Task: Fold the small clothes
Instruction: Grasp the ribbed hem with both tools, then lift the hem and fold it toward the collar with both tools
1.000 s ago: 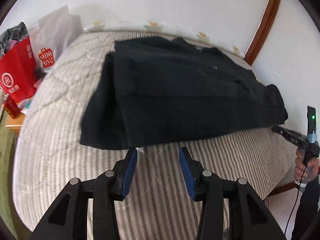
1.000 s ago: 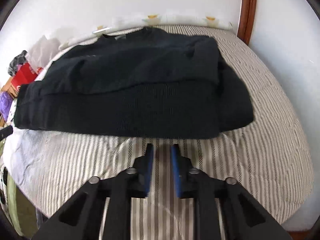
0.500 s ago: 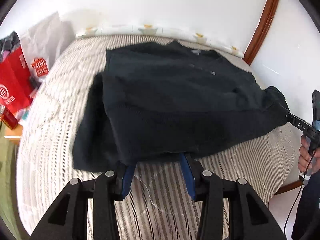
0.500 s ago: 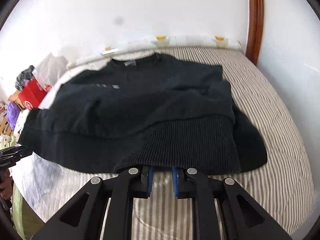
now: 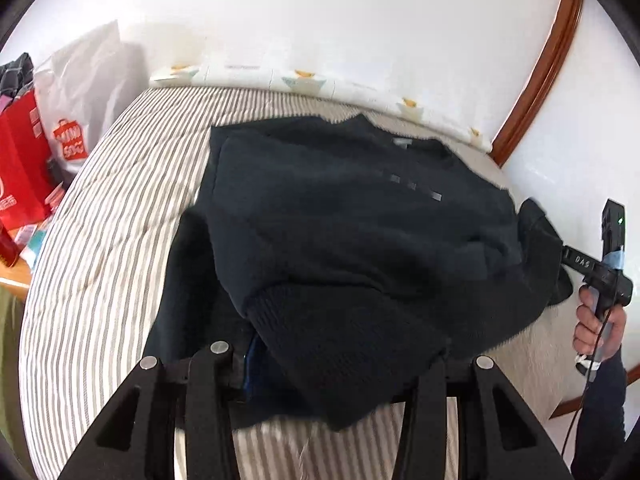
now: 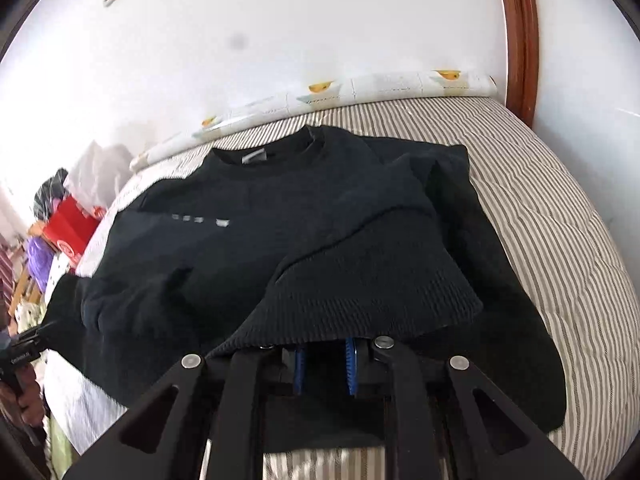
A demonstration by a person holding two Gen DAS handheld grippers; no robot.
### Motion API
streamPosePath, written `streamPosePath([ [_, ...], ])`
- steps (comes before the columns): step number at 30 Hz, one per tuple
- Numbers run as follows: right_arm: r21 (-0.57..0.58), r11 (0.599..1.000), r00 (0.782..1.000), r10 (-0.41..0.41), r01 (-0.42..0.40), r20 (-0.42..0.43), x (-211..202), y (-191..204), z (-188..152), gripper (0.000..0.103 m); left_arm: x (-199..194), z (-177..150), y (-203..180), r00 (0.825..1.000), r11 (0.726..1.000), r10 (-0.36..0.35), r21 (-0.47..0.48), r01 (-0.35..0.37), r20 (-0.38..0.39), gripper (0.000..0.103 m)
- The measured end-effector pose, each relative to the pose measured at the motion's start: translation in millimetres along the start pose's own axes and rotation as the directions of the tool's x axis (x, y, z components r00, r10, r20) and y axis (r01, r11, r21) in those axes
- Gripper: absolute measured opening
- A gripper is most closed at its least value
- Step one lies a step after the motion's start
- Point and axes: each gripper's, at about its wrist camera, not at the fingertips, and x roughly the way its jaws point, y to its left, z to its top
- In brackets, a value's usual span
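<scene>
Black sweater (image 5: 360,232) on striped bed (image 5: 104,240); ribbed hem raised, draped over left gripper (image 5: 332,364) and right gripper (image 6: 324,364); grip state of both cannot tell.

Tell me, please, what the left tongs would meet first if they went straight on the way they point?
Most likely the black sweater: its ribbed hem already drapes over the left tongs. Beyond it lie more sweater and the striped bed.

A second earlier both tools hovered short of the black knitted sweater (image 6: 280,248), which lay flat on the striped bed. The left tool (image 5: 344,368) and right tool (image 6: 324,364) moved in under its ribbed hem (image 6: 384,296), and that edge lifted and draped over their fingers, hiding most of the blue pads (image 6: 299,368).
</scene>
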Motion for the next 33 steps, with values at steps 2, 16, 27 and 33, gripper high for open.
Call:
streamPosePath([
  [2,0.000,1.000,1.000,-0.017,0.017,0.023,2,-1,10,0.015,4,14,-1,1.000,1.000,-0.011,-0.005,0.011,0.019,0.041],
  [16,-0.042,0.994,0.994,-0.105,0.103,-0.042,64,-13,64,0.024,20,70,14,0.995,0.996,-0.038,-0.077,0.046,0.093,0.041],
  [27,-0.099,0.994,0.989,-0.069,0.057,-0.130,107,-16,89,0.061,26,61,38,0.999,0.995,-0.018,-0.101,0.023,0.050,0.041],
  [33,-0.201,0.979,0.987,-0.067,0.037,-0.145,120,3,93,0.016,30,57,42,1.000,0.995,-0.004,-0.098,0.007,0.030,0.041],
])
